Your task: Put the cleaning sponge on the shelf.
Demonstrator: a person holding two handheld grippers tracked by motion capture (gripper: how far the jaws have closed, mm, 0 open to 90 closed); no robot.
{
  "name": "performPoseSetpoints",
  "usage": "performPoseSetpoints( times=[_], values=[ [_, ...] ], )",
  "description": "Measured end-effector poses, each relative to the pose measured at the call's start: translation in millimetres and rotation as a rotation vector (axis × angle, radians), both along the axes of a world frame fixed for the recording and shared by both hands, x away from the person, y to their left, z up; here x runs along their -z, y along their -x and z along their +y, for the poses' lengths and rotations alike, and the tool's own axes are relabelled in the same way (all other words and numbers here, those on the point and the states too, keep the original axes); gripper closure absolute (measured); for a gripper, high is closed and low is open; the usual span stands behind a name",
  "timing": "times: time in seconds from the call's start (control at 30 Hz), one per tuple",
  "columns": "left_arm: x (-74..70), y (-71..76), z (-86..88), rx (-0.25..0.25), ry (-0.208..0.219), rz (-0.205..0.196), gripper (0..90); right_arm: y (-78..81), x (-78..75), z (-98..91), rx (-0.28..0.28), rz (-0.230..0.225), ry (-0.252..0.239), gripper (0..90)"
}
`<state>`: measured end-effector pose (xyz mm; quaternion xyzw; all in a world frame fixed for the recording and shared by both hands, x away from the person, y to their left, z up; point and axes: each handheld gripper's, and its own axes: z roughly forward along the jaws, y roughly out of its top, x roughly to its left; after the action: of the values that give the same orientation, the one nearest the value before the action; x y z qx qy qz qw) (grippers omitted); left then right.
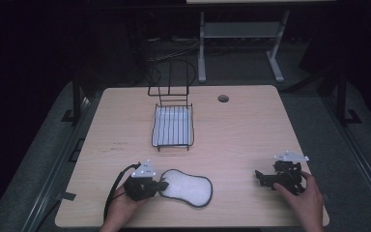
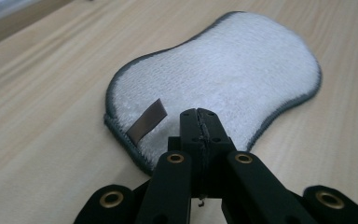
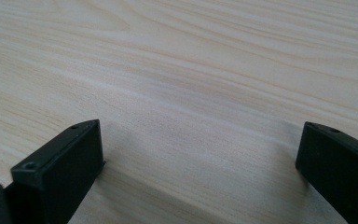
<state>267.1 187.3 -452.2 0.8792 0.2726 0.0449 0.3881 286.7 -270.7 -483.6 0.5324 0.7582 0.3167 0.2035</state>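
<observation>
A white fleecy pad (image 1: 186, 187) with a dark grey rim lies flat near the table's front edge. In the left gripper view the pad (image 2: 223, 79) carries a small brown tag (image 2: 147, 120) at its near end. My left gripper (image 1: 162, 185) sits at the pad's left end. Its jaws are pressed together, and the left gripper (image 2: 199, 116) tips rest over the pad's near end with nothing visible between them. At the front right, a hand holds my right gripper (image 1: 260, 177) low over bare wood. The right gripper (image 3: 200, 135) stands wide open with nothing between its jaws.
A black wire rack (image 1: 173, 125) with an upright back stands at the middle rear of the wooden table (image 1: 241, 130). A round cable hole (image 1: 223, 98) lies behind it to the right. A white table frame (image 1: 203, 48) stands on the floor beyond.
</observation>
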Motion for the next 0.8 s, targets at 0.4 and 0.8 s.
performPoseSetpoints(
  times=[0.4, 0.8],
  values=[
    [-1.2, -18.5, -2.3, -0.036, -0.033, -0.027, 89.7, 0.0, 0.0, 0.0, 0.0, 0.0, 0.0, 0.2],
    [-1.2, -44.0, -6.3, -0.077, -0.049, -0.047, 89.8, 0.0, 0.0, 0.0, 0.0, 0.0, 0.0, 0.2]
  ],
)
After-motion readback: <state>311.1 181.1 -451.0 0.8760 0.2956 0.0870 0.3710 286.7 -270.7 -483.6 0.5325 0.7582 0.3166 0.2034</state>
